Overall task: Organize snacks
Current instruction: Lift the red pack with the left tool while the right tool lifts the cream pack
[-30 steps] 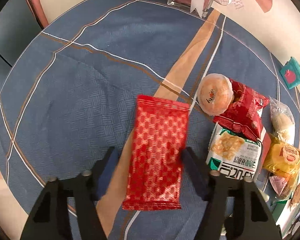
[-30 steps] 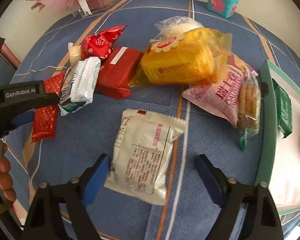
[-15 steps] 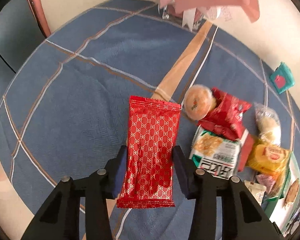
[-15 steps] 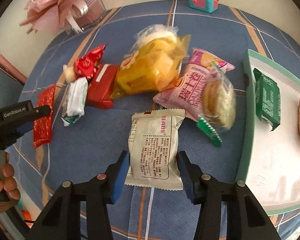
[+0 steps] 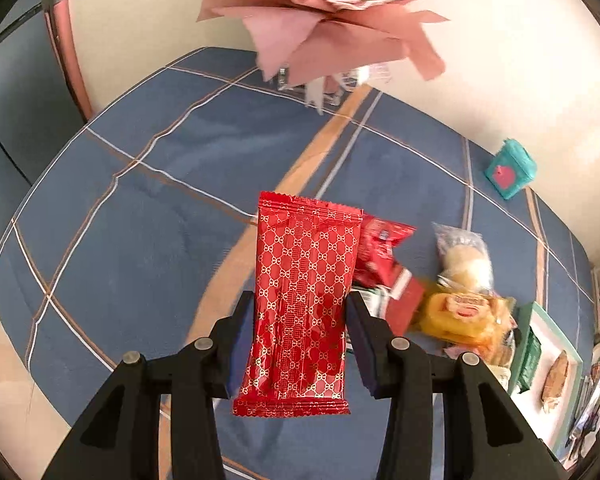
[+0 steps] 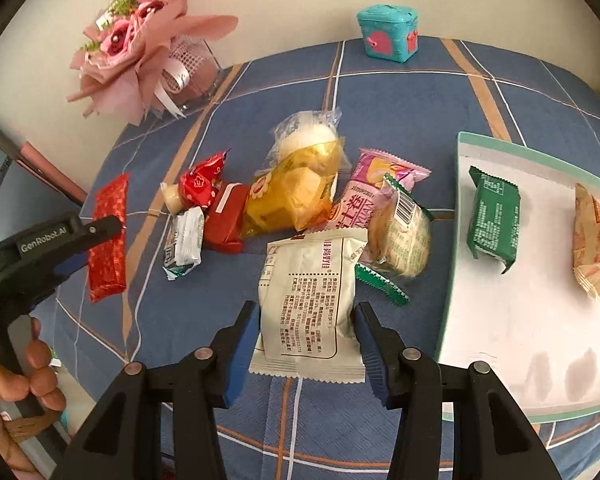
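My left gripper [image 5: 299, 340] is shut on a long red packet with a gold pattern [image 5: 304, 296], held above the blue tablecloth. In the right wrist view that same red packet [image 6: 109, 236] hangs at the left in the left gripper's fingers [image 6: 100, 226]. My right gripper [image 6: 306, 344] is shut on a white snack packet with printed text [image 6: 312, 296], lifted off the cloth. A pile of snacks lies behind it: a yellow bag [image 6: 292, 196], a pink packet [image 6: 364, 192], a red box [image 6: 224, 216]. A white tray with a green rim [image 6: 456, 240] at the right holds a green packet [image 6: 494, 216] and an orange-white packet [image 6: 590, 236].
A pink paper bouquet in a clear holder [image 6: 140, 52] stands at the back left. A small teal box [image 6: 388, 32] sits at the back by the wall. A person's hand [image 6: 16, 384] grips the left tool at the lower left. The table's edge drops off at the left.
Both grippers closed on their packets and lifted them off the cloth. The left rose with the red packet, the right rose with the white packet and shifted towards the tray.
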`<state>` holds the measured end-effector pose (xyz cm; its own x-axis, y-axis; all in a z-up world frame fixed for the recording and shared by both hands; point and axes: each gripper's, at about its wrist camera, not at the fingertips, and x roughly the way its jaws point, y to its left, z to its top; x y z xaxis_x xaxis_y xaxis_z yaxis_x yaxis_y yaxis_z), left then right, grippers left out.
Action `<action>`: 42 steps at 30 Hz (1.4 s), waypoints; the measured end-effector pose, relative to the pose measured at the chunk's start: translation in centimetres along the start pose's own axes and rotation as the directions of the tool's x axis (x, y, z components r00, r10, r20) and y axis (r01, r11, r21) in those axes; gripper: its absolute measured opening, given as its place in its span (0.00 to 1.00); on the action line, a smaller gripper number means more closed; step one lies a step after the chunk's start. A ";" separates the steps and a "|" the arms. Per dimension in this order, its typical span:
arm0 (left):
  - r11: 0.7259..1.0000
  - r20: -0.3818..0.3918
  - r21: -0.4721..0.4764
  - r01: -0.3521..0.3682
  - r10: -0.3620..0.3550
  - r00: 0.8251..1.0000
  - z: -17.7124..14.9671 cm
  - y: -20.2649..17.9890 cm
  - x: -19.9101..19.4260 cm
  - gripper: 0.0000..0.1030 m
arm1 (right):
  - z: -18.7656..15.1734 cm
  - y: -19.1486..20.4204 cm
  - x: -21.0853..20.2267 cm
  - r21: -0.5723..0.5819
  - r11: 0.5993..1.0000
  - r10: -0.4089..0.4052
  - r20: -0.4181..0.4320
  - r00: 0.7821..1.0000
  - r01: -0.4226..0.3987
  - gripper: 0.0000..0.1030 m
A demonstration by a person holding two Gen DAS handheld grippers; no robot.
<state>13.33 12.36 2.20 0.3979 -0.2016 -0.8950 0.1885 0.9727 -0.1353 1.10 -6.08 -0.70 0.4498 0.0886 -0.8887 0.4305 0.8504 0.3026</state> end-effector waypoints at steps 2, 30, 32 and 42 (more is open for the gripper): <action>1.000 -0.003 0.015 0.011 -0.011 1.000 -0.2 -1.2 -0.1 0.45 | 0.1 -0.5 -0.7 0.003 1.000 0.003 0.008 1.000 -0.003 0.50; 0.975 -0.195 0.223 0.013 0.031 0.980 -5.6 -10.1 3.7 0.45 | -0.3 -4.6 1.0 0.014 1.000 -0.020 -0.104 0.994 0.022 0.49; 0.977 -0.234 0.212 0.008 0.043 0.971 -5.9 -9.5 4.8 0.45 | -0.5 -4.3 1.9 0.002 0.999 -0.042 -0.126 0.991 0.043 0.50; 0.983 -0.262 0.185 -0.003 0.052 0.964 -6.4 -8.2 5.8 0.45 | -0.9 -2.4 4.3 -0.041 0.998 -0.054 -0.176 0.983 0.048 0.58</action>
<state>8.34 3.96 -4.60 0.1583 -0.1134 -0.9809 0.3498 0.9354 -0.0517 1.28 -7.26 -5.55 0.2807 0.1322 -0.9507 0.4189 0.8743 0.2452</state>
